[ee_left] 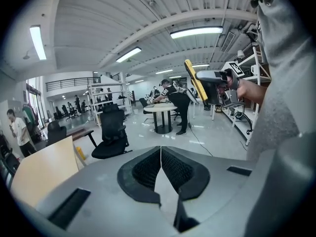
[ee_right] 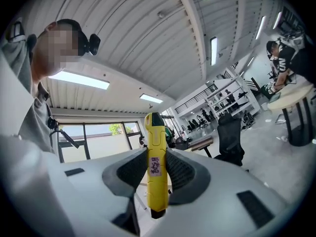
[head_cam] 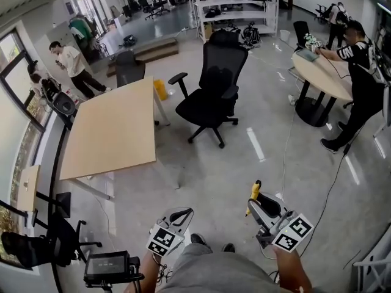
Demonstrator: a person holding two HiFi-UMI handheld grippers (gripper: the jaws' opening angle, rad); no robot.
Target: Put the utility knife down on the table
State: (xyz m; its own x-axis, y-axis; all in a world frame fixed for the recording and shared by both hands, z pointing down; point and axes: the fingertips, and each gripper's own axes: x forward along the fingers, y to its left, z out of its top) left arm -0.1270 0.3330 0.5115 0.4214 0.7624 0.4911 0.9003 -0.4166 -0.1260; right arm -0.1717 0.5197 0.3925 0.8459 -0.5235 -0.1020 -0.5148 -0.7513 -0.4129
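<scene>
Head view: nothing set down yet. Knife [head_cam: 253, 194] clamped in the right gripper [head_cam: 259, 207], low in the view over bare floor, well apart from the surface [head_cam: 110, 130] ahead and to the left. Left gripper [head_cam: 178, 215] idle alongside. Left to do, by the look of it: carrying across, lowering, letting go. Plenty of open floor between. Only the chair [head_cam: 214, 90] beside the surface's right edge, probably off the path. Surface bare, its near edge free to approach.

Left gripper view: jaws pressed together, nothing between them. Knife [ee_left: 194, 79] off to the upper right, held up in the right gripper [ee_left: 213, 85].

Right gripper view: jaws closed on the knife [ee_right: 155, 162] about mid-body, right gripper [ee_right: 156, 154] pointing it upward, one end past the jaws, the other below them.
</scene>
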